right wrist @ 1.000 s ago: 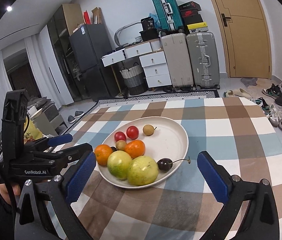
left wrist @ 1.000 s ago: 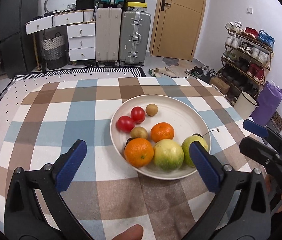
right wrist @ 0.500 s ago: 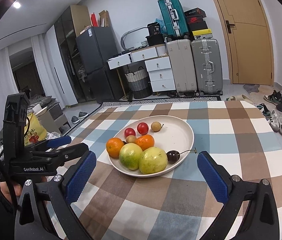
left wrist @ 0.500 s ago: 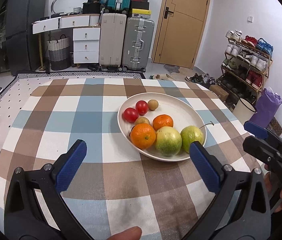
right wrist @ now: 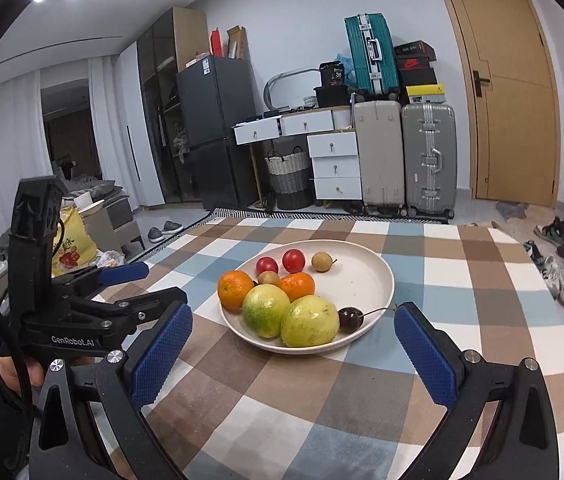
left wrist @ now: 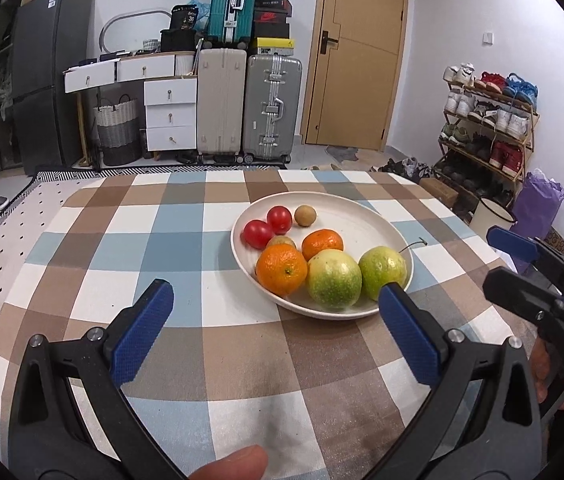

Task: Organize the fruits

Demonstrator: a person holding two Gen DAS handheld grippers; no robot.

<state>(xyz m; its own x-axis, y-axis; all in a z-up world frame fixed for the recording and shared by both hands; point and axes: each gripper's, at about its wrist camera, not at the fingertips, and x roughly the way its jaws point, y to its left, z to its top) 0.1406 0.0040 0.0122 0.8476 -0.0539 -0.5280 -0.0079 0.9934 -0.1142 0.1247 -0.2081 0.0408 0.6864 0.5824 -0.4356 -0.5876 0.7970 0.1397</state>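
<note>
- Left wrist view: the left gripper (left wrist: 272, 314) hangs with its blue pads spread wide and nothing between them, low over the near part of the checked tablecloth (left wrist: 130, 240).
- The white plate (left wrist: 365, 220) lies ahead and to the right, nearer the table's right edge than its left; all the fruit sits in it, heaped toward its near rim.
- The big orange (left wrist: 281, 270) and the two green-yellow fruits (left wrist: 334, 278) come first; the tomatoes (left wrist: 279, 218) and a small brown fruit (left wrist: 305, 215) lie behind.
- The right pad nearly lines up with the plate's near rim.
- Against the frame a second ago, the camera sits lower and farther back, showing more cloth before the plate.
- Right wrist view: the right gripper (right wrist: 291, 344) is likewise spread and empty, the plate (right wrist: 361, 276) straight ahead between its pads.
- A dark cherry (right wrist: 349, 319) lies at the near rim, stem pointing right.
- The right gripper seems better centred on the plate; it too has drawn back.
</note>
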